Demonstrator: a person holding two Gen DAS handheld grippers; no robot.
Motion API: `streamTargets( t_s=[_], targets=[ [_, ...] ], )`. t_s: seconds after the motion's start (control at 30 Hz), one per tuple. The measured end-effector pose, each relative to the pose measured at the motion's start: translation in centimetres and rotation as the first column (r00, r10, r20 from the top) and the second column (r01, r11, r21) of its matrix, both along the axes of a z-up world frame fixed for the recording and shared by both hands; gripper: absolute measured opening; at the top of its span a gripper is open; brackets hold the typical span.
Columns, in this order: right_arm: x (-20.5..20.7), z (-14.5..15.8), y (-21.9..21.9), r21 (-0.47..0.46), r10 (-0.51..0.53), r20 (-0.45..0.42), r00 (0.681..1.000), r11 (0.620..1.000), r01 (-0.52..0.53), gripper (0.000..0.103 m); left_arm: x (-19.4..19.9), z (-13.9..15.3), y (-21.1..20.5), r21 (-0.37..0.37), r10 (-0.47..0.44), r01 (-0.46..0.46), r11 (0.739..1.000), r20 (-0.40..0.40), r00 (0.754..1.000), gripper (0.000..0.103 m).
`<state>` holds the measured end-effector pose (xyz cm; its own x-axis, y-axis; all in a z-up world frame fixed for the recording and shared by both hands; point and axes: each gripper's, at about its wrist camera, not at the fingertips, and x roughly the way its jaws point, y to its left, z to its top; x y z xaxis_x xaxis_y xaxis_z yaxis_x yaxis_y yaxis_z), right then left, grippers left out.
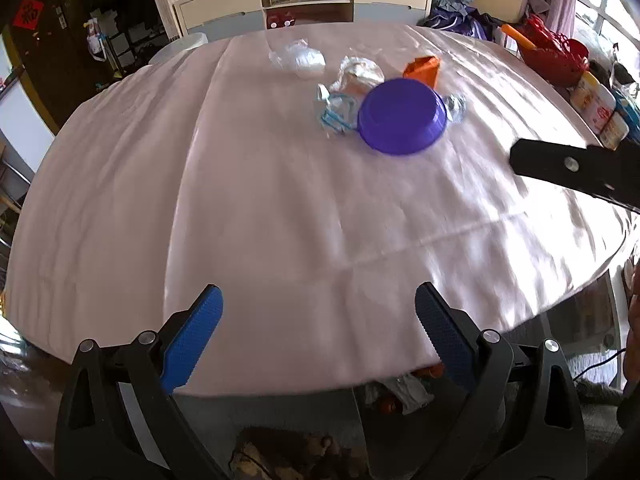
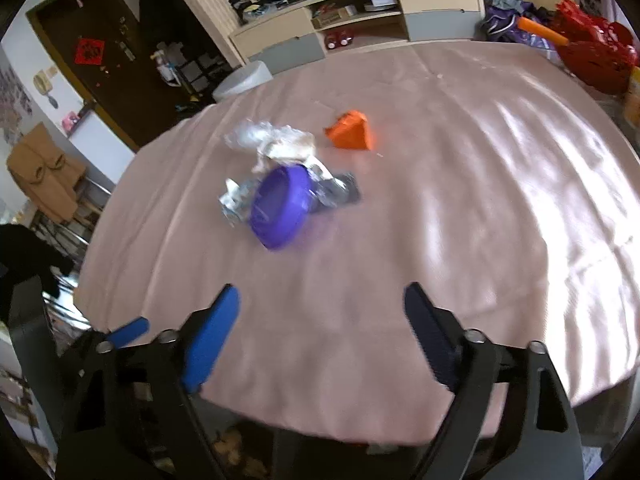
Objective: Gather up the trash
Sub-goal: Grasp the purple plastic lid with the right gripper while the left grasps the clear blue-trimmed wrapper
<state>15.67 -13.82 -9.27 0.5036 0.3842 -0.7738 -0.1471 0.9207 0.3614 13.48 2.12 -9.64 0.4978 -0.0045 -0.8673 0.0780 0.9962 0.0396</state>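
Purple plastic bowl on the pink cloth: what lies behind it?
Behind the purple plastic bowl lie a crumpled white paper wad and an orange carton. Anything under the overturned bowl is hidden.

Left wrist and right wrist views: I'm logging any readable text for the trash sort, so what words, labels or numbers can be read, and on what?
None can be read.
Red diamond sign on the dark door: one character, too blurred.
Jars at the table's right edge: red label print, too small.
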Motion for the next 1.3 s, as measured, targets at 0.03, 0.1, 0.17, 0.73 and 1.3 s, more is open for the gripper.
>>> streamTargets(
  t_s=[0.03,0.1,0.17,0.73,1.3],
  targets=[
    [0.7,0.0,0.4,0.012,-0.003,0.005,1.0,1.0,0.003,0.074,0.3,0.0,0.1,-0.002,0.001,-0.001,1.0,0.002,1.0,0.092],
    [1.6,0.0,1.0,0.035,0.006,0.006,1.0,0.999,-0.006,0.06,1.0,0.0,0.2,-0.005,0.001,-0.001,1.0,0.005,1.0,0.092],
    [2.5,-0.2,1.7,0.052,0.019,-0.008,1.0,0.998,-0.018,0.052,1.5,-0.1,0.2,0.002,0.001,-0.001,1.0,0.01,1.0,0.092],
    [5.7,-1.9,4.0,0.055,0.049,-0.048,0.998,0.997,-0.047,0.033,5.0,-0.6,1.0,-0.005,0.0,0.0,1.0,0.02,1.0,0.092],
    [7.0,0.7,1.2,0.02,0.051,0.095,0.994,0.998,-0.053,0.017,10.1,-0.9,1.2,-0.112,0.034,-0.027,0.993,0.061,0.998,0.086]
  ],
)
